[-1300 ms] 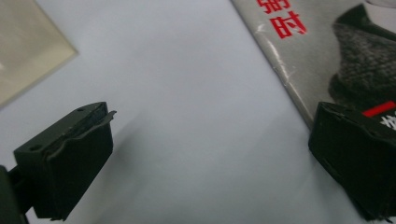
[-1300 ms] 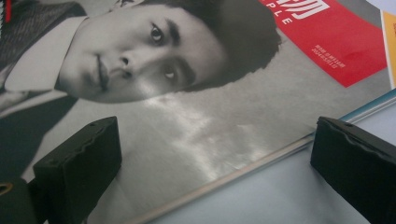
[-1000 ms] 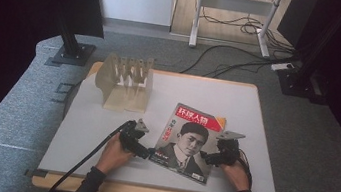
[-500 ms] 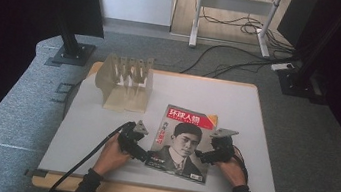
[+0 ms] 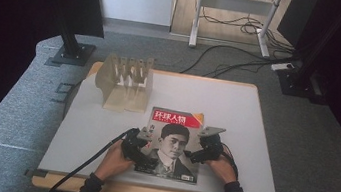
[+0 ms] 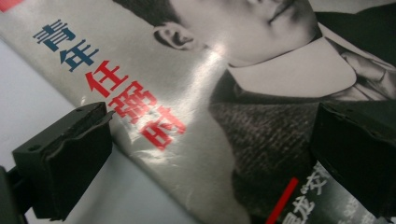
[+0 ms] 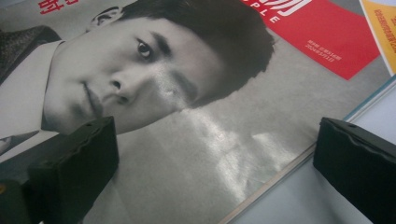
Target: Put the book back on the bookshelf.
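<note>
A magazine (image 5: 172,144) with a black-and-white portrait and a red title band lies flat on the white table (image 5: 241,116), near the front edge. My left gripper (image 5: 142,155) sits at its lower left edge and my right gripper (image 5: 195,156) at its right edge. In the left gripper view the left gripper (image 6: 215,126) is open, one jaw over the bare table and one over the cover (image 6: 261,84). In the right gripper view the right gripper (image 7: 219,140) is open too, straddling the cover's (image 7: 187,70) right edge.
A tan slotted rack (image 5: 125,82) stands at the table's back left. An orange-yellow corner (image 5: 199,116) peeks from under the magazine's top right, also in the right gripper view (image 7: 380,28). Black cables trail off the table's front left. Stands and cables are on the floor behind.
The magazine has slid left and turned from a slant to nearly square with the table. Both grippers moved left along with it and stayed open.
</note>
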